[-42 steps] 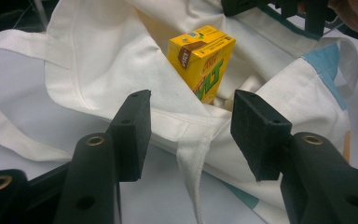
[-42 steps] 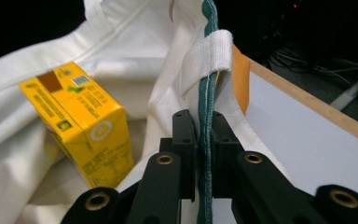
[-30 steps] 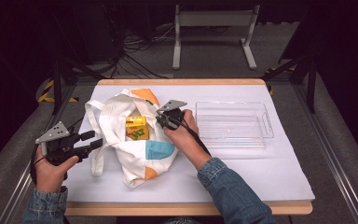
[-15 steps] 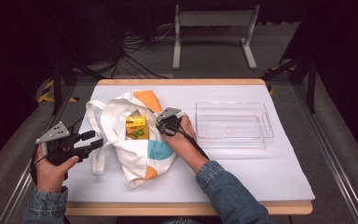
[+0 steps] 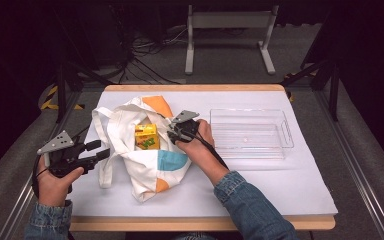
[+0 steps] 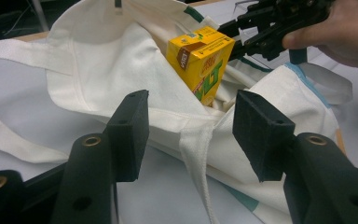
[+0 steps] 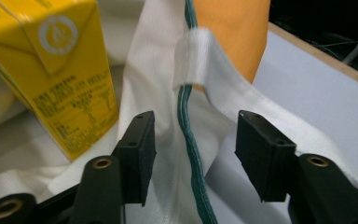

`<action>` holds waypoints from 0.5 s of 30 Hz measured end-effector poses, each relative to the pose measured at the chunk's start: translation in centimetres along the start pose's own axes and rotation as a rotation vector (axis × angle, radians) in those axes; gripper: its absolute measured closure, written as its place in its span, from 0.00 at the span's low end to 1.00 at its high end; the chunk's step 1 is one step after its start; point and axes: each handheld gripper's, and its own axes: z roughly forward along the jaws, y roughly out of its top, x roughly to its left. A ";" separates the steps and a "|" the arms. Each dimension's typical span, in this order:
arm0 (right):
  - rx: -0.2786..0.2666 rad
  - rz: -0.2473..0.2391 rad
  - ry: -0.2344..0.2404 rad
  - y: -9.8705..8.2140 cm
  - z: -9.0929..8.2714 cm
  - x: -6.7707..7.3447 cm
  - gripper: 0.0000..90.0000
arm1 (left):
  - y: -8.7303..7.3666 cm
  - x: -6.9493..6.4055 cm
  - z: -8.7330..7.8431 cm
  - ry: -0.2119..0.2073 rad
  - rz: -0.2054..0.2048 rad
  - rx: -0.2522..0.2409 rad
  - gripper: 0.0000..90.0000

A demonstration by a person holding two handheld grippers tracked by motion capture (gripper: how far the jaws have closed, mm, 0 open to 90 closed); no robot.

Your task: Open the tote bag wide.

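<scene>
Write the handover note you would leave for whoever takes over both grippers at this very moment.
Right gripper: its jaws have just been opening; they stand apart astride the tote bag's green-edged rim, pads not pressing.
Left gripper: open, hovering by the bag's near handle strap, holding nothing.
Yellow juice carton: tilted inside the open bag mouth.
Clear tray: on the table beside the bag, nothing in it.
Done: bag mouth spread, carton exposed.
Left, probably: grip the carton, lift it out, likely into the tray.

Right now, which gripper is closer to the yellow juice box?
Right. The right gripper sits just beside the yellow juice box at the bag's rim; the left gripper stays outside the bag.
</scene>
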 end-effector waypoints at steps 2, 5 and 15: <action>-0.021 -0.005 -0.002 0.4 -0.6 0.1 0.49 | 0.0 0.0 0.0 0.000 0.000 -0.002 0.52; -0.061 -0.007 -0.003 1.2 -1.9 0.0 0.47 | 0.0 0.0 0.0 -0.001 0.000 -0.002 0.52; -0.116 0.045 0.107 2.5 -4.5 -1.4 0.38 | 0.1 0.1 -0.1 -0.004 -0.002 0.003 0.52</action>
